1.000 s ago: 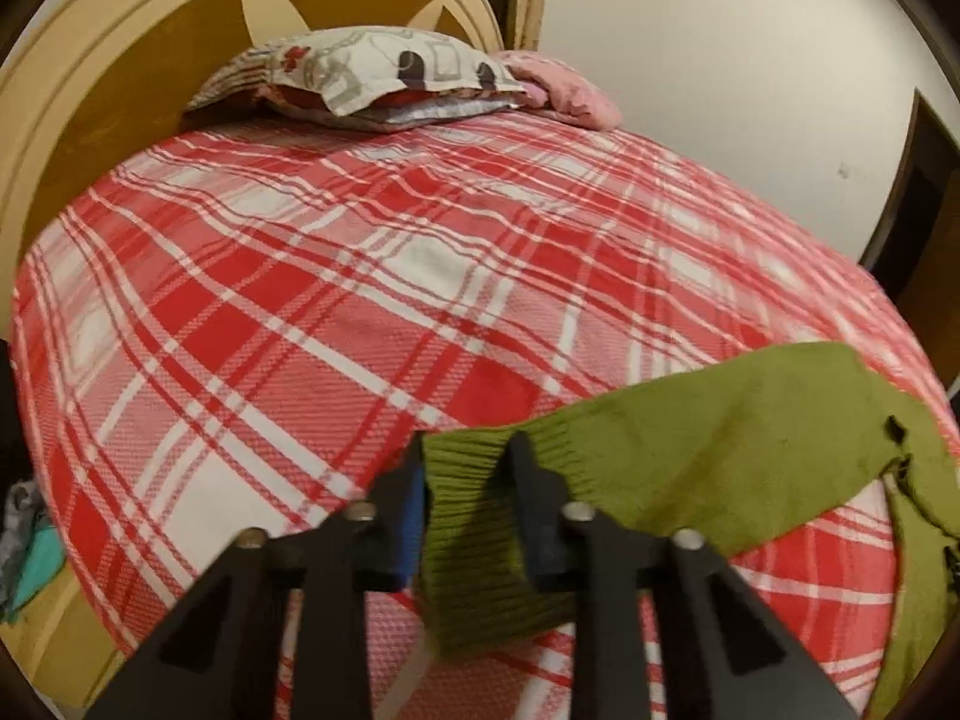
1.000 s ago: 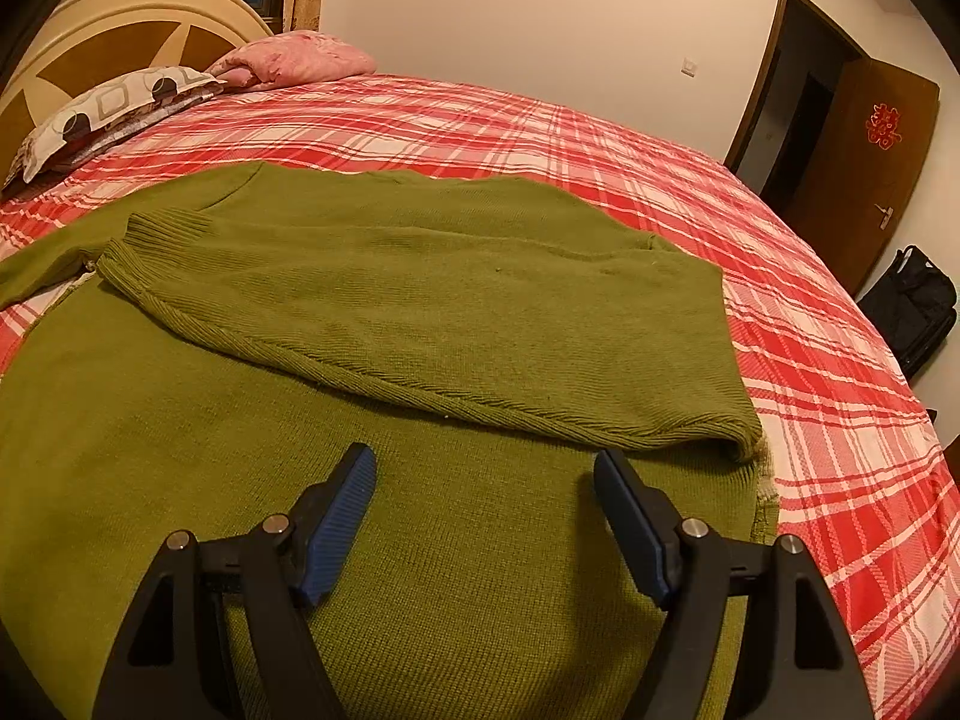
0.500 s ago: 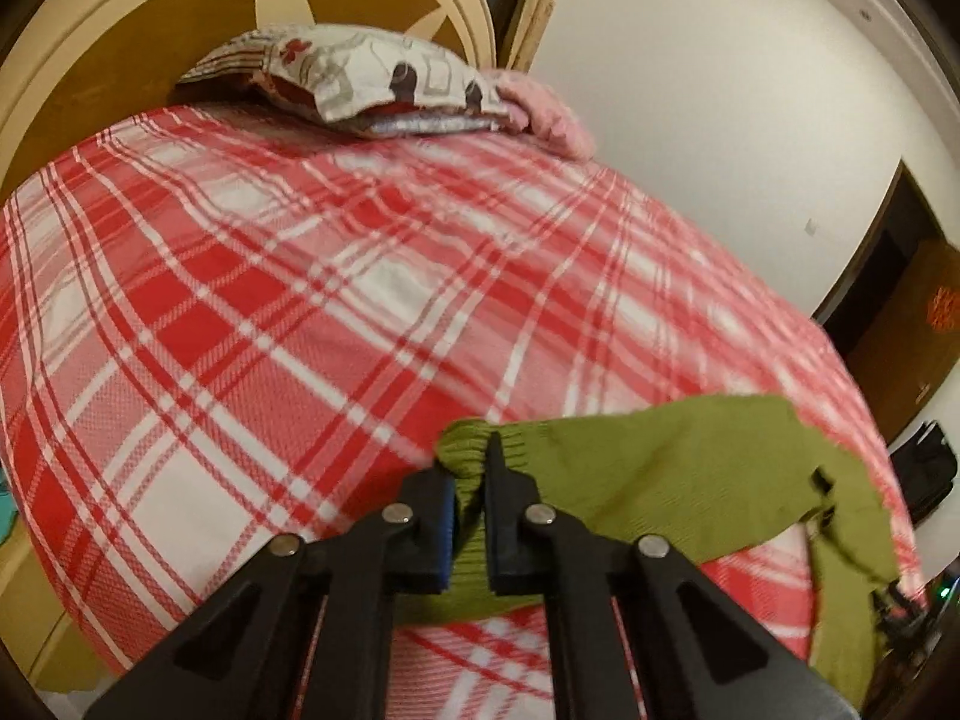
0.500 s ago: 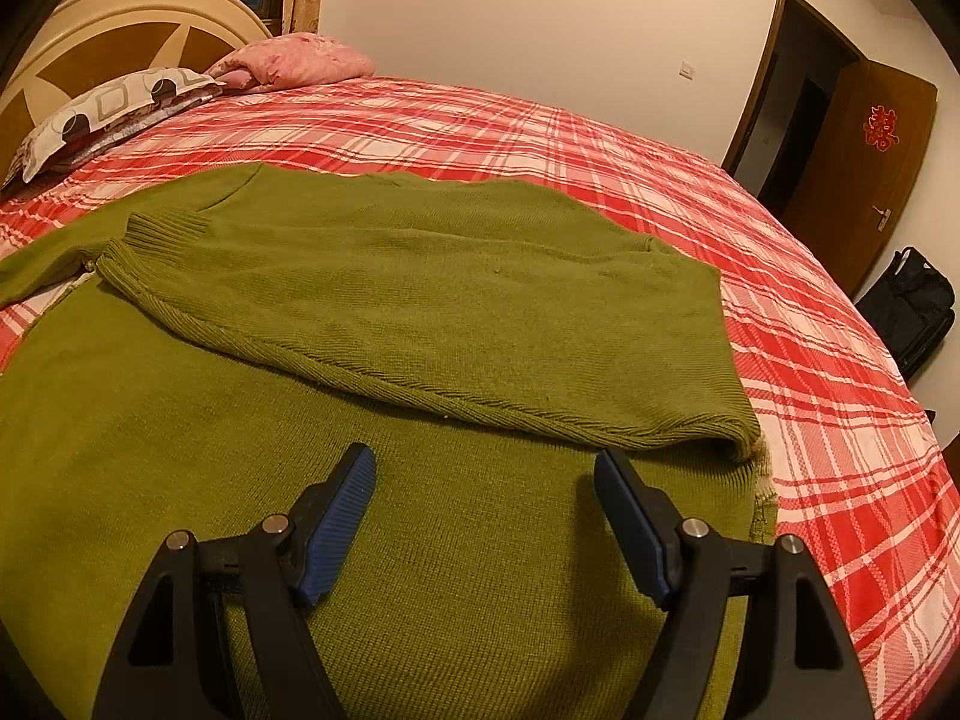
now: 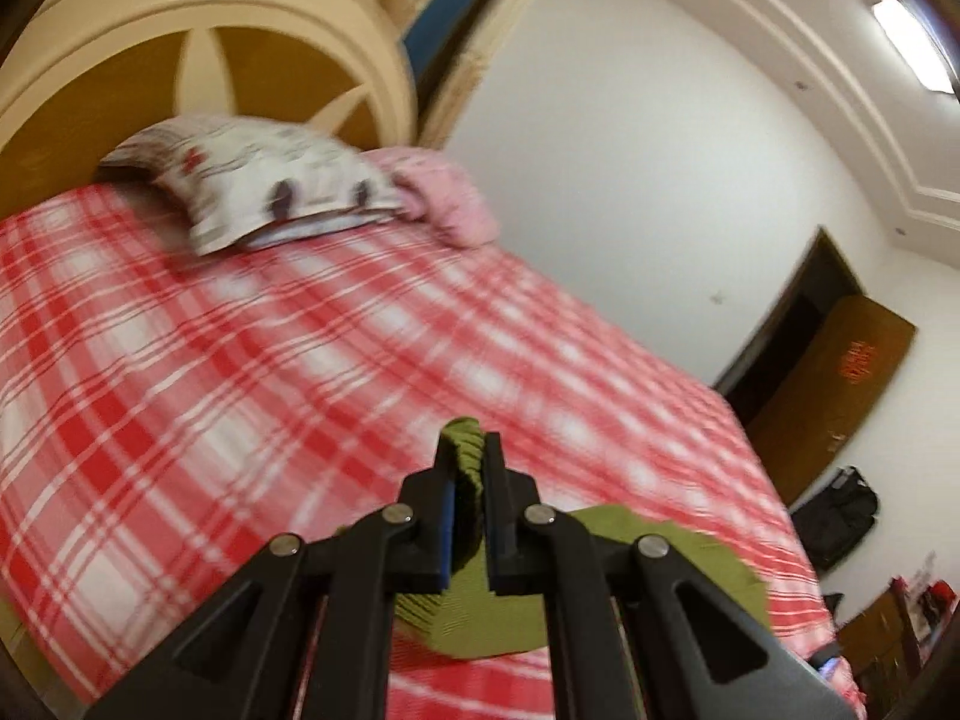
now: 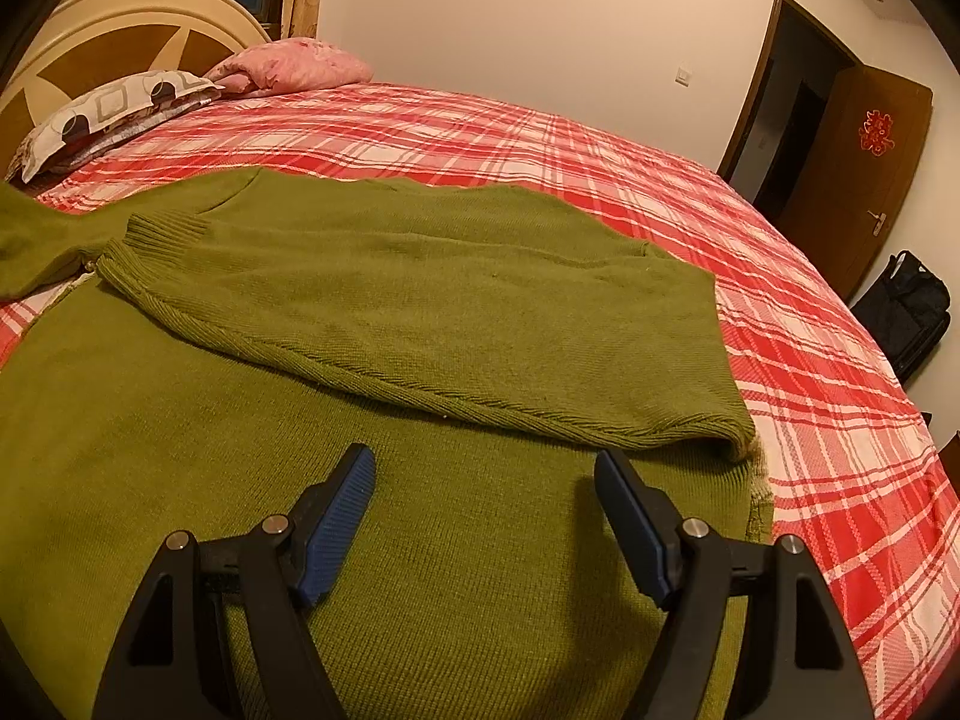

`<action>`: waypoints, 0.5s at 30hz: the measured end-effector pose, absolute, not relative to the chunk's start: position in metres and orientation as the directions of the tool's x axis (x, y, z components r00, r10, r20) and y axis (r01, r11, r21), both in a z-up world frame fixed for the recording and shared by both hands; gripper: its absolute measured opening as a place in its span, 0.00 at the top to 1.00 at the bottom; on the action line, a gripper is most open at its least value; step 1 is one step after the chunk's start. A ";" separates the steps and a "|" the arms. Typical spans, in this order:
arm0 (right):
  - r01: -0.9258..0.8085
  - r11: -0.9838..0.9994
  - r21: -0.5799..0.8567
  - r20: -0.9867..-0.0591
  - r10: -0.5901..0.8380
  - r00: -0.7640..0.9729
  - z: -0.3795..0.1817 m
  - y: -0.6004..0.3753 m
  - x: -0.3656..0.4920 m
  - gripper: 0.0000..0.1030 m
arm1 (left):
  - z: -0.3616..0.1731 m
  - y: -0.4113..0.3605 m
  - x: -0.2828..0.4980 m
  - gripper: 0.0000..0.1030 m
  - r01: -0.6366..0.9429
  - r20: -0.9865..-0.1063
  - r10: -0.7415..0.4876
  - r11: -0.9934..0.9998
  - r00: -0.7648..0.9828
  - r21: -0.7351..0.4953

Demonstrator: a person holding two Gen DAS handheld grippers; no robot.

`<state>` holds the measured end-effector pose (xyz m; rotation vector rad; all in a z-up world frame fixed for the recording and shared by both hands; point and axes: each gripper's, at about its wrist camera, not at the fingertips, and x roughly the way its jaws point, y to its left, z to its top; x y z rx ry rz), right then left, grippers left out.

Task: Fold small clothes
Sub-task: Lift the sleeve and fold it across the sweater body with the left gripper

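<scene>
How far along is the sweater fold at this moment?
Done: one sleeve already lies folded across the green sweater. In hand: the left gripper is shut on the other sleeve's cuff, raised off the plaid bedspread. The right gripper hovers open over the body. Left: laying that sleeve across, then folding the body.

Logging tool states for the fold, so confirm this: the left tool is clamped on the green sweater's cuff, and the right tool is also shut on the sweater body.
Wrong about the right tool: the right wrist view shows its jaws spread wide, gripping nothing, over the green sweater. The left tool is indeed clamped on the cuff, as the left wrist view shows.
</scene>
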<state>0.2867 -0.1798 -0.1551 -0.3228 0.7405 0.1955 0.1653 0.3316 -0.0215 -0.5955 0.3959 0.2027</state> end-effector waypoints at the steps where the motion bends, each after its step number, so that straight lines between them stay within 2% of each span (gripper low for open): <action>1: -0.287 0.934 -0.214 -0.689 0.064 0.722 -0.155 -0.180 0.287 0.26 | -0.012 0.322 0.170 0.93 -0.275 -0.407 0.058 0.823 0.911 -0.497; 10: -0.289 0.940 -0.180 -0.693 0.087 0.716 -0.155 -0.184 0.288 0.26 | 0.058 0.239 0.215 0.93 -0.064 -0.296 -0.083 0.889 0.952 -0.454; 15: -0.294 0.945 -0.143 -0.697 0.115 0.708 -0.154 -0.188 0.286 0.26 | 0.076 0.194 0.241 0.93 0.022 -0.284 -0.159 0.902 0.946 -0.432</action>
